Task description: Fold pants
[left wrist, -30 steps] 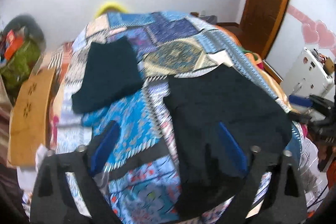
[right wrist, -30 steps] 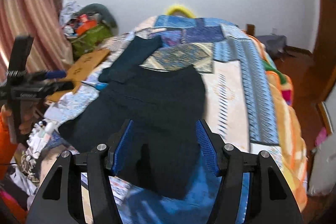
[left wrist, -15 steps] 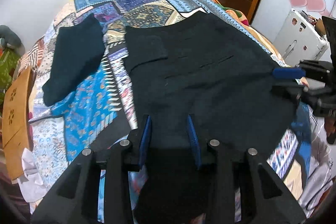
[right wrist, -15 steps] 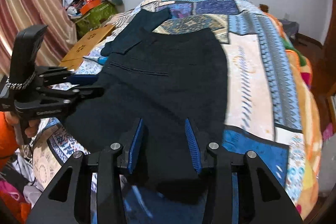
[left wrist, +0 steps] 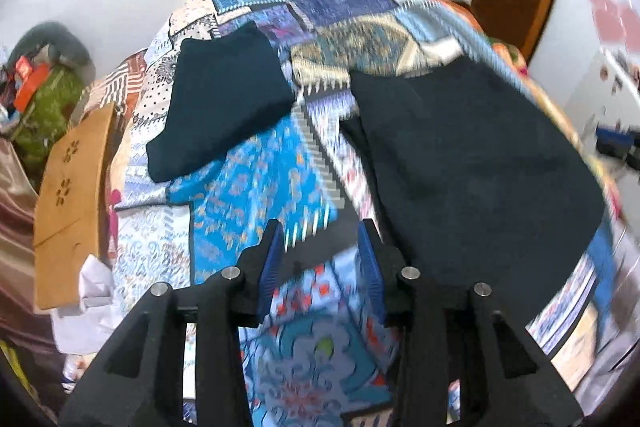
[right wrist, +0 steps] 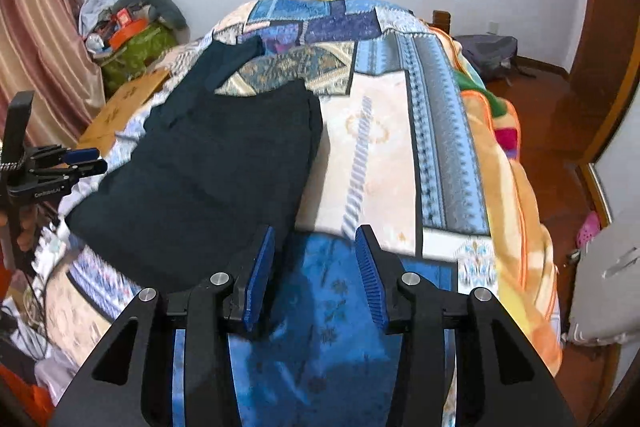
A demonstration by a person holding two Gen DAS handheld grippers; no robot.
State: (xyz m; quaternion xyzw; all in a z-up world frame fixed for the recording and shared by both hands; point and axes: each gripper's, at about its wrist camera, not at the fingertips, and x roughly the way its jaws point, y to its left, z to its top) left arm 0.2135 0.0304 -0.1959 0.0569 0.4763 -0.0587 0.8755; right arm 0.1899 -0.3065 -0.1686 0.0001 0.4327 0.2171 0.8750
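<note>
The left gripper [left wrist: 322, 263] is held part-spread and empty; the right gripper [right wrist: 316, 267] is opening, empty. The dark pants [right wrist: 208, 167] lie folded on the patchwork bedspread [right wrist: 384, 155]. Soft, limp cloth is judged best pinched at corners.

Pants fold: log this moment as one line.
pants: flat on bedspread | left gripper: open, empty | right gripper: opening, empty | second dark garment: apart, beyond
</note>
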